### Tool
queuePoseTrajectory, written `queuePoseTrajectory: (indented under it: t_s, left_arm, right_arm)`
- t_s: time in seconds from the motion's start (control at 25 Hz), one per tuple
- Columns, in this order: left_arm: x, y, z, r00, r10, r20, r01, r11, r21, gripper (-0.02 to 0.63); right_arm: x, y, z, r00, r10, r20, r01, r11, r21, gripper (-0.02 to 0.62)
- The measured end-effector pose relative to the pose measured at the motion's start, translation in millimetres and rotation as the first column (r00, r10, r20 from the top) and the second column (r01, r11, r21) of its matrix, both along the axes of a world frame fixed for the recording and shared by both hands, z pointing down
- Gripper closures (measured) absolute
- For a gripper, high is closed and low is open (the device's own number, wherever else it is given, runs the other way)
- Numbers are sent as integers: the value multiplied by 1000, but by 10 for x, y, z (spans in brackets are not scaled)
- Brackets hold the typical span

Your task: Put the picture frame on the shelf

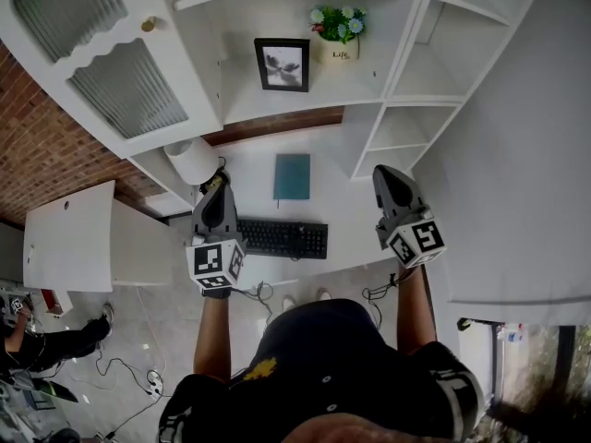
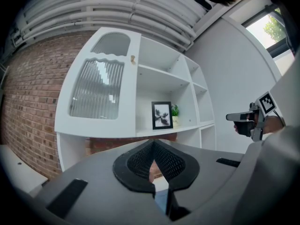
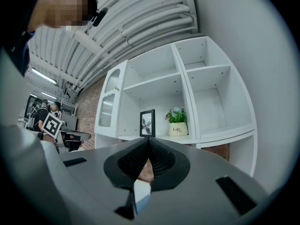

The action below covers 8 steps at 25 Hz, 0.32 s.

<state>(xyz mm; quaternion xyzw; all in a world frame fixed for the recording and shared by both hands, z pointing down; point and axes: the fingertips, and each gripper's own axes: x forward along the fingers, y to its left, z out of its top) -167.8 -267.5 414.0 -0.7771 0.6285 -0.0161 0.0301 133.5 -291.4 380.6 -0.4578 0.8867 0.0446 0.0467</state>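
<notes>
white shelf [image 1: 251, 104] against a brick wall [image 1: 46, 150]: the picture frame [image 1: 283, 64] already stands upright midway along it, beside the potted plant [image 1: 338, 28]. your left tongs [image 2: 153, 145] and right tongs [image 3: 149, 142] are pressed together, empty. nothing looks left to do.

I see my left gripper [image 1: 218, 183] and right gripper [image 1: 384, 173]: grey shells, black mesh pads [image 2: 140, 161]; marker cubes [image 1: 215, 261] at their six o'clock; thin black cables [image 1: 263, 293]; black shirt [image 1: 342, 358], yellow emblem [image 1: 261, 369].

The picture frame [image 1: 283, 64] stood on the shelf [image 1: 268, 101], just left of the potted plant [image 1: 338, 31]. Below, on the surface [image 1: 348, 212], a notebook [image 1: 292, 175] lay behind the keyboard [image 1: 283, 238].
</notes>
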Motion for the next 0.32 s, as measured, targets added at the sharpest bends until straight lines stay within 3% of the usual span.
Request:
queuePoseTrajectory:
  t_s: [0.32]
  left_arm:
    - [3,12,95,1000,-3,-28,2,1000,-22,588]
  right_arm:
    - [25,-21,111,1000,-2,-2,2,1000,-19,589]
